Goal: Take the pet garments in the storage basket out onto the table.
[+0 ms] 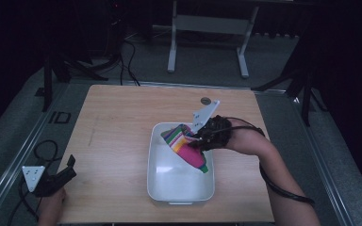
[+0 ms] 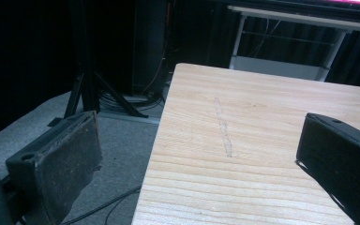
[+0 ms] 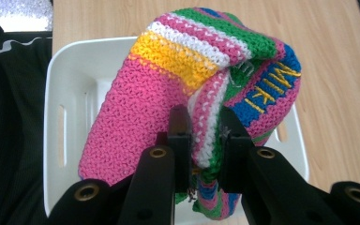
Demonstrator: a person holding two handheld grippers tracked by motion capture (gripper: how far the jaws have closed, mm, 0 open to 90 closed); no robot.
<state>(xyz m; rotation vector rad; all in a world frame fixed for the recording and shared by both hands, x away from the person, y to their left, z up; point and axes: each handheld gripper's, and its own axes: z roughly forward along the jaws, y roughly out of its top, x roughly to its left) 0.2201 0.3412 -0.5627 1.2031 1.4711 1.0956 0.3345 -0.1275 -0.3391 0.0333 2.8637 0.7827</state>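
Right gripper (image 3: 201, 136) fingers clamped on striped crocheted cloth (image 3: 178, 79), bunched above white plastic tub (image 1: 179, 186). Left gripper (image 2: 206, 154) fingers apart over wood-grain worktop (image 2: 243, 122) edge.

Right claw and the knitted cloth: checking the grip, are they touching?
Touching. The right gripper view shows the right claw shut on a fold of the knitted cloth.

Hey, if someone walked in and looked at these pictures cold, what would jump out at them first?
The bright striped knitted cloth, pink, yellow, green and blue, stands out most; the right gripper pinches a fold of it above the white bin in the middle of the wooden table. After that, the left gripper sits open at the table's near left edge, holding nothing.
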